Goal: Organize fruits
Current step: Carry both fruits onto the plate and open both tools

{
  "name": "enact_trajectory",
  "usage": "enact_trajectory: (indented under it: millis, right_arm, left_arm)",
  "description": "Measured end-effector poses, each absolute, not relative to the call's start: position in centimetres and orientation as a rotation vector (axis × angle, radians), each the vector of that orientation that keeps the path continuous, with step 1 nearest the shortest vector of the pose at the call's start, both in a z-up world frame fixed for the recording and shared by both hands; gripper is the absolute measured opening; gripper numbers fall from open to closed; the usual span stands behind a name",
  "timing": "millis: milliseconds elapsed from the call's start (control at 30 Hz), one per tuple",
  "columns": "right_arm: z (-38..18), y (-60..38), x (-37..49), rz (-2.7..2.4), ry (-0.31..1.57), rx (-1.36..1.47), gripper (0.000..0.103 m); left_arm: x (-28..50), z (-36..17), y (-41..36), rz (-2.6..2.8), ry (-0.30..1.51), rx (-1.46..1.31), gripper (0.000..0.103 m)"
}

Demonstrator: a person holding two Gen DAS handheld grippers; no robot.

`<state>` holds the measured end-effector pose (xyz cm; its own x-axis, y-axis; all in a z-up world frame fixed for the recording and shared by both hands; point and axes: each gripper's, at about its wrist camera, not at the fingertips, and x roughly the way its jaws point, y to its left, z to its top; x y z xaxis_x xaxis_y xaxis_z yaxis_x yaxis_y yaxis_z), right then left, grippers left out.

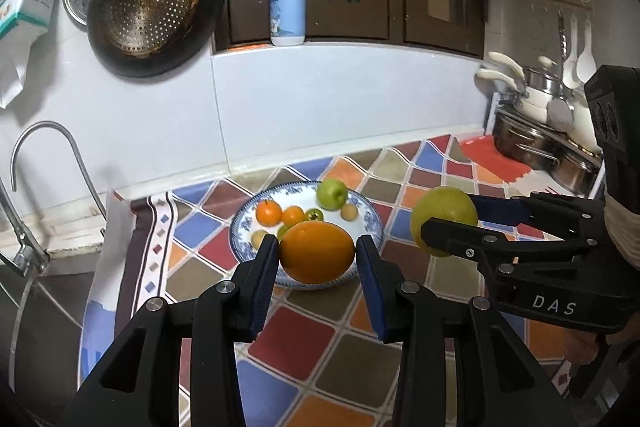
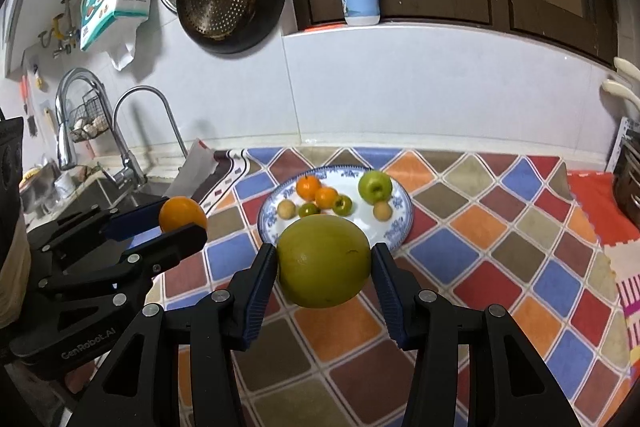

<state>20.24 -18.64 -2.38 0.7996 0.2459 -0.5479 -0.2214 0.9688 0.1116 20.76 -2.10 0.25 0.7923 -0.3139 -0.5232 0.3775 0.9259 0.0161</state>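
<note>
My left gripper (image 1: 317,253) is shut on a large orange (image 1: 317,251), held above the counter in front of the blue-and-white plate (image 1: 370,213). My right gripper (image 2: 324,261) is shut on a big yellow-green citrus fruit (image 2: 324,261). Each gripper shows in the other's view: the right gripper (image 1: 444,223) with the yellow-green citrus fruit (image 1: 444,217) at the right, the left gripper (image 2: 182,217) with the orange (image 2: 182,213) at the left. On the plate (image 2: 402,219) lie a green apple (image 2: 375,185), two small oranges (image 2: 309,187), small green fruits and pale round ones.
A patchwork cloth (image 2: 480,247) covers the counter. A sink with taps (image 2: 132,131) lies to the left, stacked pots (image 1: 540,131) to the right. Pans (image 1: 152,7) hang on the tiled wall, and a pump bottle (image 1: 287,3) stands on the ledge.
</note>
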Motion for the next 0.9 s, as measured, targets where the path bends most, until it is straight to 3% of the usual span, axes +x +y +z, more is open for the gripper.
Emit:
enact_trajectory:
  millis: [400,900]
  right_arm:
    - [-2.0,-18.8,25.4,0.226,0.583,0.014,0.049]
    - [-5.9,-19.0,32.8,0.230,0.683,0.017,0.049]
  left_arm:
    - [25.7,-1.1,-2.0,-0.325,0.593,0.122,0.040]
    - [31.8,-5.5,-2.4,-0.301,0.704,0.124,0.040]
